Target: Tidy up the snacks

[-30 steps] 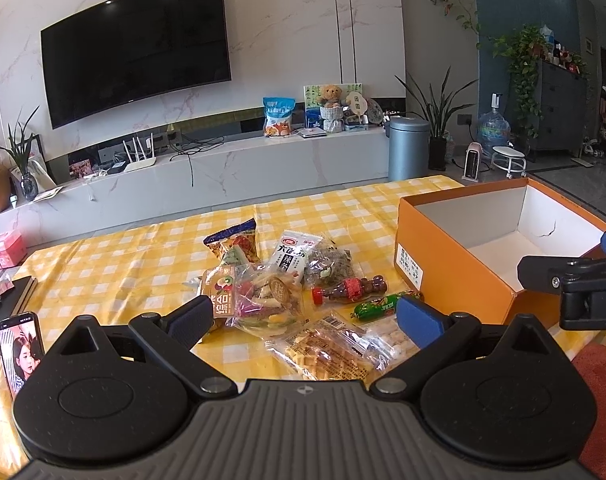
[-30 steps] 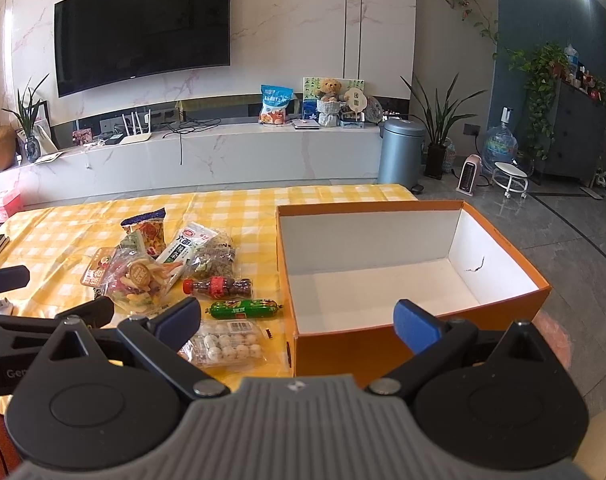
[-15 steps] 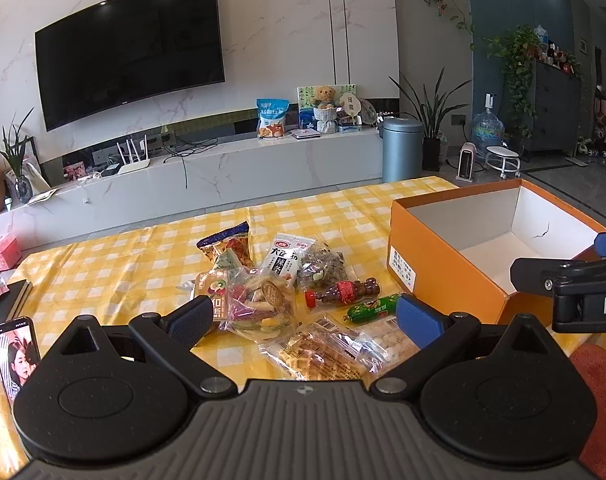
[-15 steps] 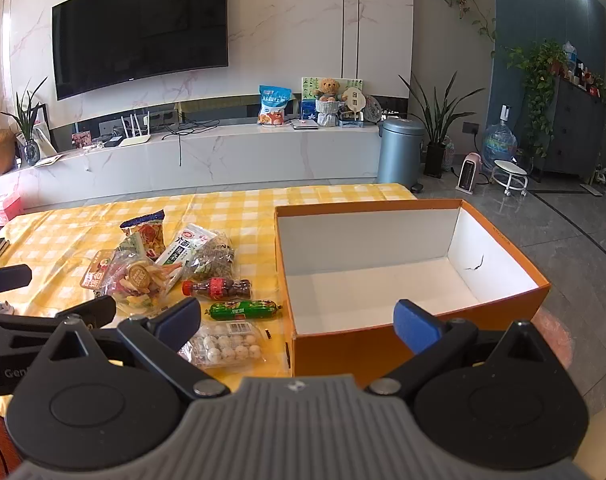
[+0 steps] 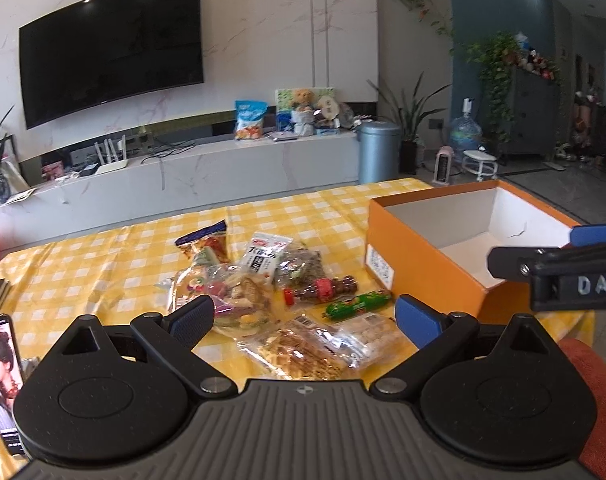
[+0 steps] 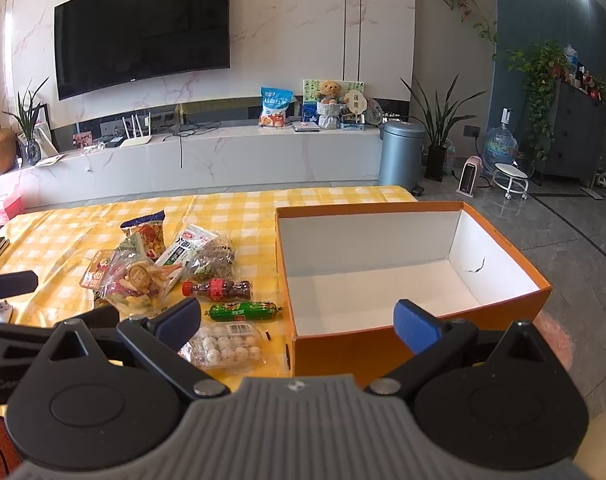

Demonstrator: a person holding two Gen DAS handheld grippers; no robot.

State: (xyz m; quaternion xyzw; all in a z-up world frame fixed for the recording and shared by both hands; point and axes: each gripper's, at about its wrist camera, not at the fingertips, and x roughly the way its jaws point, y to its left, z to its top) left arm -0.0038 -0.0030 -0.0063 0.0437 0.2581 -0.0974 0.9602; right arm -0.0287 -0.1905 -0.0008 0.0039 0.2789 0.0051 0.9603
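Note:
A pile of snacks lies on the yellow checked tablecloth [image 5: 103,264]: a waffle pack [image 5: 303,348], a green sausage [image 5: 359,304], a small cola-shaped bottle [image 5: 323,288], a mixed-crisp bag [image 5: 231,296] and a white packet [image 5: 263,256]. An empty orange box [image 5: 435,272] stands to their right. My left gripper [image 5: 305,316] is open above the near edge of the pile. My right gripper [image 6: 297,320] is open over the box's near left corner [image 6: 299,344], beside a pack of white balls [image 6: 225,348]. Both hold nothing.
A phone [image 5: 1,364] lies at the table's left edge. A marble TV bench [image 6: 223,156] with a snack bag [image 6: 275,106] and a teddy bear stands behind the table. A grey bin [image 6: 401,152] and plants stand on the floor to the right.
The left wrist view has shifted slightly, with the pile and box sliding a little left in it. Both grippers stay open and empty.

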